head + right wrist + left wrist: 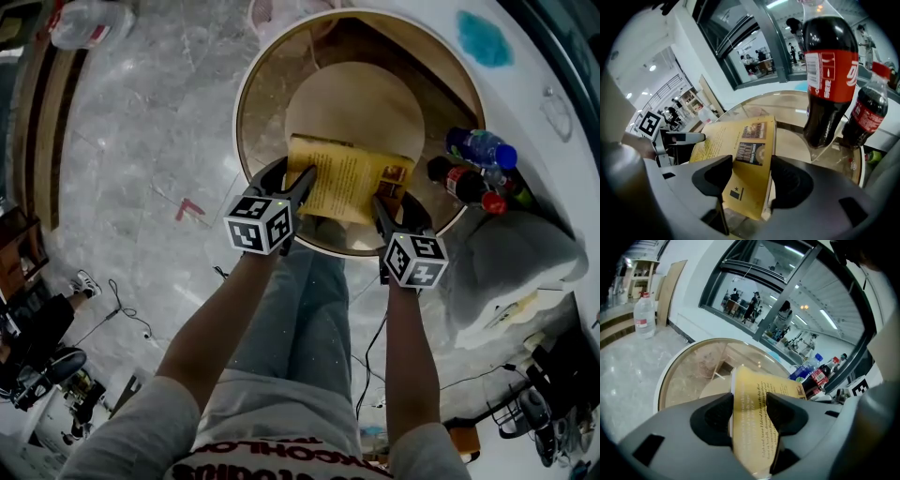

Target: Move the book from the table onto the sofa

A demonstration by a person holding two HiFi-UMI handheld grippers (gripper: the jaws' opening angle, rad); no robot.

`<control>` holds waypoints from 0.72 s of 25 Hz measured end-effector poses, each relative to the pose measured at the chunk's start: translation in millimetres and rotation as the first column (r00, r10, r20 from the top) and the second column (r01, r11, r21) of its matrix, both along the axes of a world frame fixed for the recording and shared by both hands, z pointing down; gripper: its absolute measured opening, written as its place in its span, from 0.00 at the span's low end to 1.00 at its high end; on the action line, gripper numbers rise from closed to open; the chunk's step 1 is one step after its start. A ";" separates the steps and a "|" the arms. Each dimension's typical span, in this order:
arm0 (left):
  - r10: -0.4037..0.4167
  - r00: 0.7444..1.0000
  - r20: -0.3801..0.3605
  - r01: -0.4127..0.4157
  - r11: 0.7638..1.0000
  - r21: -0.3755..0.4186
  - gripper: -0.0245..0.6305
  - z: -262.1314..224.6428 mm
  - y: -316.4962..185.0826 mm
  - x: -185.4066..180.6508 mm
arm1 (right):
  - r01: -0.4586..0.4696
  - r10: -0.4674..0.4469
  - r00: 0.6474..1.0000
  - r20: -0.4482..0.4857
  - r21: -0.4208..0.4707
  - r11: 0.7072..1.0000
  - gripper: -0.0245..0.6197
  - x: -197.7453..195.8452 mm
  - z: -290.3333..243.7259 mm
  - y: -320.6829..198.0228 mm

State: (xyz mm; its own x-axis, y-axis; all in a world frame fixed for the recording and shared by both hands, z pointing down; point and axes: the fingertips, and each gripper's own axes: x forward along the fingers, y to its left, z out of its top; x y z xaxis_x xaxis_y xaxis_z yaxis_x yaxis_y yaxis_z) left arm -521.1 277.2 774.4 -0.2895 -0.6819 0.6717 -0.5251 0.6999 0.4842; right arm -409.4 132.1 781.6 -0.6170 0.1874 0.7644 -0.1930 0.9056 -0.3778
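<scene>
Office space, glass partition (754, 301), marble floor (141, 141)

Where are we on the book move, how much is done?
Done: both grippers have hold of the book, the left gripper clamped on one end, the right gripper on the other. In hand: the book is over the round table; whether it has cleared the top I cannot tell. Left: carry it to the grey cushioned seat on the right, likely the sofa, and set it down.
</scene>
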 end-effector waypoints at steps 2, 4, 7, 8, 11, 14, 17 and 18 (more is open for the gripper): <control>-0.002 1.000 0.028 0.002 1.000 0.017 0.40 -16.2 -1.0 -5.3 | -0.007 0.007 1.000 0.027 0.013 1.000 0.48 -5.1 -16.4 -1.2; -0.001 0.998 0.060 -0.001 0.999 0.034 0.40 -35.2 -2.0 -11.6 | -0.013 0.011 0.998 0.054 0.026 1.000 0.47 -11.1 -35.3 -2.5; 0.006 0.996 0.094 -0.011 0.998 0.054 0.40 -64.3 -1.6 -18.4 | -0.022 0.018 0.996 0.087 0.046 0.999 0.47 -18.1 -64.5 -2.5; 0.007 0.995 0.104 -0.014 0.998 0.061 0.40 -74.8 -1.8 -20.6 | -0.026 0.021 0.995 0.097 0.053 0.998 0.47 -20.1 -75.0 -2.6; 0.015 0.989 0.149 -0.029 0.996 0.089 0.40 -110.6 -6.5 -29.4 | -0.049 0.039 0.989 0.142 0.069 0.996 0.46 -26.8 -110.7 -6.5; 0.023 0.978 0.205 -0.049 0.991 0.123 0.40 -152.7 -13.5 -40.1 | -0.078 0.057 0.978 0.201 0.099 0.992 0.45 -35.6 -152.9 -12.8; 0.030 0.968 0.251 -0.067 0.988 0.141 0.40 -193.0 -16.9 -48.0 | -0.100 0.066 0.966 0.249 0.126 0.987 0.45 -42.5 -192.3 -15.2; 0.030 0.964 0.264 -0.071 0.987 0.147 0.40 -206.3 -17.1 -49.3 | -0.107 0.070 0.962 0.264 0.130 0.986 0.45 -43.5 -205.2 -15.1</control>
